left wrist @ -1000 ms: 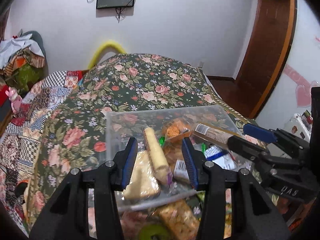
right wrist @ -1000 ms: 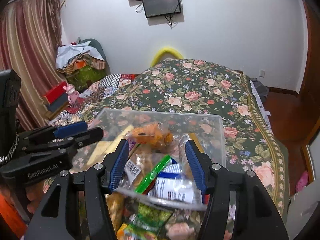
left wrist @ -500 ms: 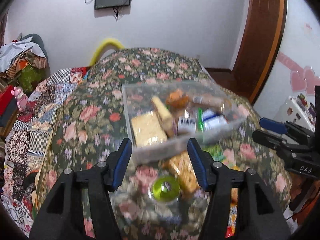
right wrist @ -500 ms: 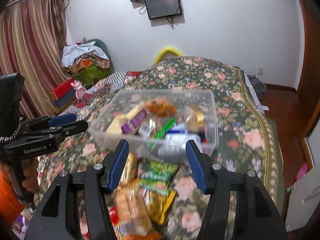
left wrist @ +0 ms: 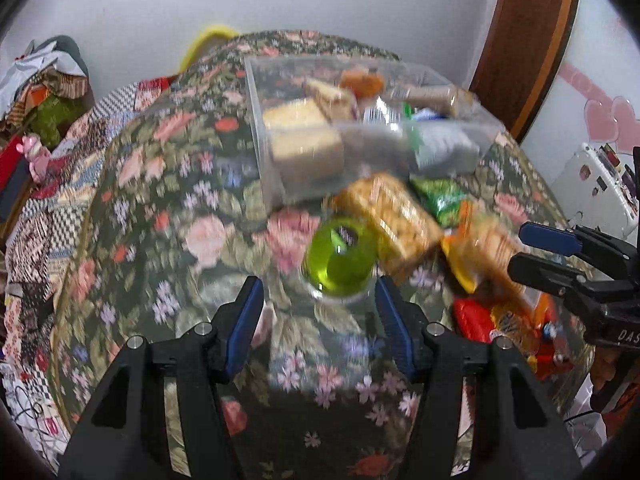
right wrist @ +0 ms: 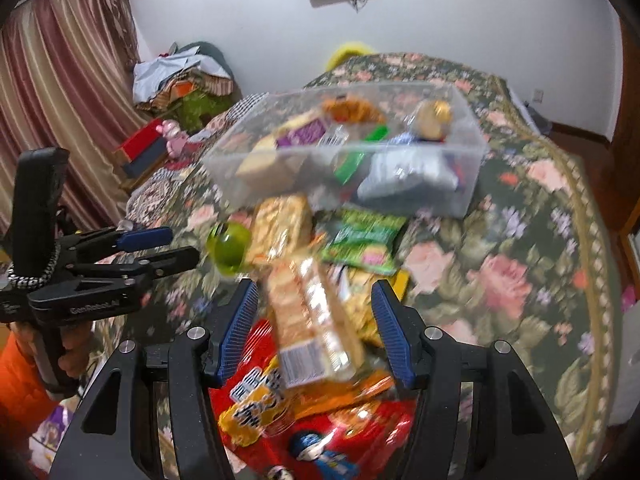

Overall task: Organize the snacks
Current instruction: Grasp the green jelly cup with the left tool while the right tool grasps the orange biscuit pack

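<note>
A clear plastic box [left wrist: 256, 92] [right wrist: 460, 196] holding several snacks stands on the floral bedspread. In front of it lie loose snacks: a green jelly cup [left wrist: 340, 254] [right wrist: 228, 246], an orange cracker pack [left wrist: 392, 212] [right wrist: 282, 228], a green packet [left wrist: 438, 198] [right wrist: 362, 240], a long biscuit pack [right wrist: 312, 320] and a red bag [right wrist: 320, 420]. My left gripper [left wrist: 318, 284] [right wrist: 182, 244] is open, its tips just short of the jelly cup. My right gripper [right wrist: 314, 286] [left wrist: 520, 249] hangs open above the long biscuit pack, gripping nothing.
The floral bedspread [left wrist: 180, 240] covers the bed, with a checked quilt [left wrist: 44, 208] at its left edge. Clothes [right wrist: 180, 76] and a curtain [right wrist: 60, 100] are at the far left, a wooden door [left wrist: 528, 32] at the right. An orange-sleeved hand [right wrist: 24, 368] holds the left gripper.
Both grippers have drawn back from the box and sunk lower, so the loose snacks in front of it came into view. The left gripper's jaws stand wider than a second ago.
</note>
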{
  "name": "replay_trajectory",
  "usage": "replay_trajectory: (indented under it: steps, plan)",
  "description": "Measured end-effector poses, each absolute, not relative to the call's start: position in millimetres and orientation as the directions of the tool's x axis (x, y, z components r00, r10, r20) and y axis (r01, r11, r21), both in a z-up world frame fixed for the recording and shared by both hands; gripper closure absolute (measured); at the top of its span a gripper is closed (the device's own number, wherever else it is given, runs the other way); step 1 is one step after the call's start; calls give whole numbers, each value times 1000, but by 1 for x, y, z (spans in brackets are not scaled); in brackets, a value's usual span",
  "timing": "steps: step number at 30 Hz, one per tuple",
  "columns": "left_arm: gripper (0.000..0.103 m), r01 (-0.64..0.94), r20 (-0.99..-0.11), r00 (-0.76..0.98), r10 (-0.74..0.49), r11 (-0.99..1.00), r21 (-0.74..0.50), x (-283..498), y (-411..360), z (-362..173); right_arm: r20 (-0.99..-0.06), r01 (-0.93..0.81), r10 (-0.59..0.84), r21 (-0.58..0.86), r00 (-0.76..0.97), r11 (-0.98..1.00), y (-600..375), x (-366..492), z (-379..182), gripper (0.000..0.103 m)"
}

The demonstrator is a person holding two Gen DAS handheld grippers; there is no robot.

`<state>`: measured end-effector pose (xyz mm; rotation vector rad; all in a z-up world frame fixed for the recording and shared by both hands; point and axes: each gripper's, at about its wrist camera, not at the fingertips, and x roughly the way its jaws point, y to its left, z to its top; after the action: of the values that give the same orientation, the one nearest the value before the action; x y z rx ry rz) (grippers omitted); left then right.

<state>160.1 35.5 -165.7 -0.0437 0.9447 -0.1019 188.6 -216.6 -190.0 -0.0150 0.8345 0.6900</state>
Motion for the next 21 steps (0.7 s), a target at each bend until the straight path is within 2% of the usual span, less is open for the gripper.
replay_trajectory:
  steps: [3,7,14,21]
  plan:
    - [45,67,-812,573,-110,994,-87,159,34,-173,-718,-577,532,221,450,786,-210,185,-201,48]
    - [45,67,-810,576,-115,993,-94,165,32,-176,-728,-575,527,224,438,787,-210,188,-206,69]
    - [46,53,-797,591,-122,992,-113,182,30,-180,-694,-554,543,245,473,796,-222,190,-199,70]
    - [57,64,-791,597,-130,991,-114,195,20,-188,-666,-538,547,252,507,805,-226,195,-191,70]
